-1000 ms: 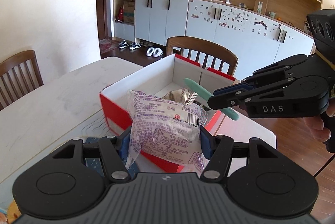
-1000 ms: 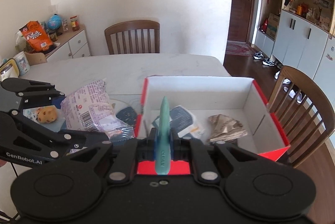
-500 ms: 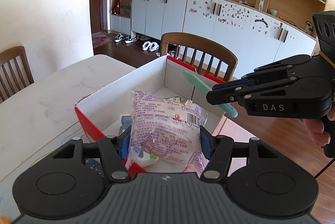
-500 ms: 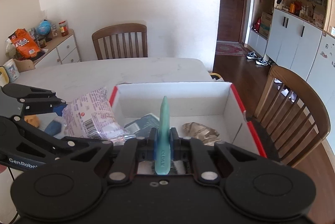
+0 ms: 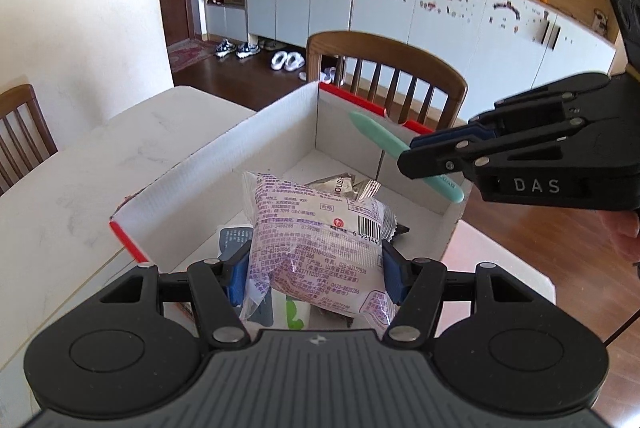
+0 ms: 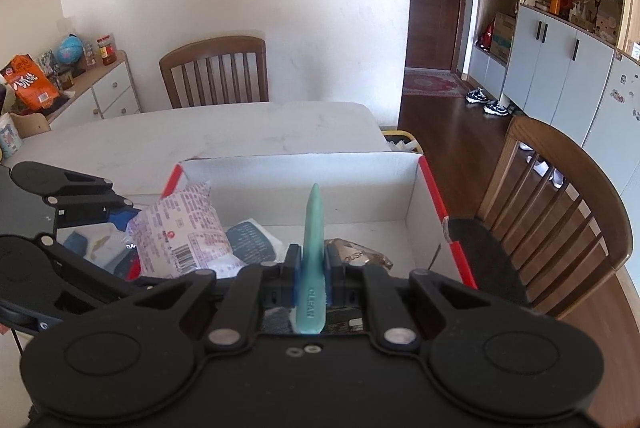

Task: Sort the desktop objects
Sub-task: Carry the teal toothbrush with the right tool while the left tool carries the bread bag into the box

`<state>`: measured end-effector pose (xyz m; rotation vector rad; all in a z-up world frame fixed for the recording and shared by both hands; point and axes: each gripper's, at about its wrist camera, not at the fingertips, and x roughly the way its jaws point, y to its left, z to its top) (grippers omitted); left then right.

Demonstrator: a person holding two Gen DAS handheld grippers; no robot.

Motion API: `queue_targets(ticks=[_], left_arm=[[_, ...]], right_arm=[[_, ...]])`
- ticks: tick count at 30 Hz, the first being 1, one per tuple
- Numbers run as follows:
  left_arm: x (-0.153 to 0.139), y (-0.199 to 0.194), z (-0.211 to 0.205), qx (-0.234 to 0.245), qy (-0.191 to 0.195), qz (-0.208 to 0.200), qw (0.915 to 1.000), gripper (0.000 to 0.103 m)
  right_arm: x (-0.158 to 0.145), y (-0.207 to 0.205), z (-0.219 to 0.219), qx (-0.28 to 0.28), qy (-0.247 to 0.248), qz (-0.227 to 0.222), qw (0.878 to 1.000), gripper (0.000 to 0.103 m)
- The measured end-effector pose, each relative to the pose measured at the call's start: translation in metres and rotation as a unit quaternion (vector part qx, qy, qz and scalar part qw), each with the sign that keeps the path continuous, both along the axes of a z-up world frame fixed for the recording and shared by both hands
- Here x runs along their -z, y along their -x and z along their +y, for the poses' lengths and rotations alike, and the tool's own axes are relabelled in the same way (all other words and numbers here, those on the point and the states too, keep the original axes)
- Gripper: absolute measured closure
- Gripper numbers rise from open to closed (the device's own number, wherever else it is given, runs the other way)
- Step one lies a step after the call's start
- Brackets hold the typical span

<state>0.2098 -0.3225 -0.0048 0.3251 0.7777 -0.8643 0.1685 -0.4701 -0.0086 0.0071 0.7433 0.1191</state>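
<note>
White tabletop (image 5: 80,188): above the box (image 5: 224,164), snack packet (image 5: 316,240) and teal tool (image 6: 314,248) are each clamped in closed jaws, positioned for dropping in.

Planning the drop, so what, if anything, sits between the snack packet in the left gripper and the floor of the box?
No barrier: the snack packet, held by the left gripper, is already past the box wall. Below it, though, lie a dark blue packet and white items, so it would land on those.

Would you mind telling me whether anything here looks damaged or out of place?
Nothing stands out: the left gripper holds a sealed snack packet and the right gripper a green stick, both over the box.
</note>
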Motion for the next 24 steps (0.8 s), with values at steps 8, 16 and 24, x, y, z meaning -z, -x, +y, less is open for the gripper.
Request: queue_targets(ticks=[8,16,24], left_arm=[[0.012,-0.024,-0.018,0.013,-0.036,0.021,0.9990,0.041],[0.026,-0.037,-0.030,0.015,-0.063,0.033,0.9973,0.041],[0.046,-0.041,-0.045,0.037,-0.099,0.052,0.9930,0.041]], right_arm=[[0.012,-0.022,-0.009,-0.005,-0.008,0.012,1.000,0.092],[0.031,-0.036,-0.013,-0.004,-0.013,0.038,0.999,0.092],[0.054,-0.047,-0.020,-0.010,-0.031,0.075,0.997,0.092]])
